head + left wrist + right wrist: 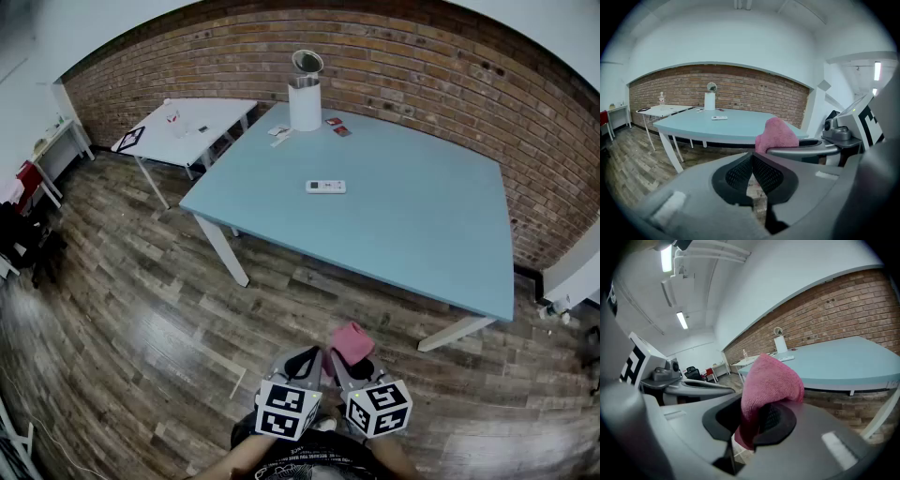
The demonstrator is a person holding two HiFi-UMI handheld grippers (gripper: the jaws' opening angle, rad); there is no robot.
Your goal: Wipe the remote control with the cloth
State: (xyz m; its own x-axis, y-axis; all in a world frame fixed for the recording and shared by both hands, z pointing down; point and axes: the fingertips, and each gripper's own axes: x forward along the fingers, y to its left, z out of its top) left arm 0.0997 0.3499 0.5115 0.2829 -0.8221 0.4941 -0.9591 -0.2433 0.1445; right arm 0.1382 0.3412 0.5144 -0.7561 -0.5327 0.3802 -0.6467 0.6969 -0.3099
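Between the jaws of the right gripper (757,423) sits a folded pink cloth (771,380), pinched by its lower part so that most of it bulges up and forward past the tips. That leaves a soft pad free at the front, a sensible way to carry something meant for rubbing a surface. Just beside it, the left gripper (752,172) has its jaws pressed together with nothing between them. My guess is that it is kept free to steady the remote once the wiping begins. Both grippers hang low and close to the person's body, side by side above the wooden floor (141,309) and short of the desk (412,225), so the cloth has not yet reached its target. Well apart from them, the remote control (325,187) lies flat and alone near the middle of the pale blue desk, with bare surface all round it, which should give the cloth room to sweep. A white cylinder (305,103) and a few small cards (335,125) stand at the far edge by the brick wall, clear of the remote. A smaller white table (211,114) stands off to the left.
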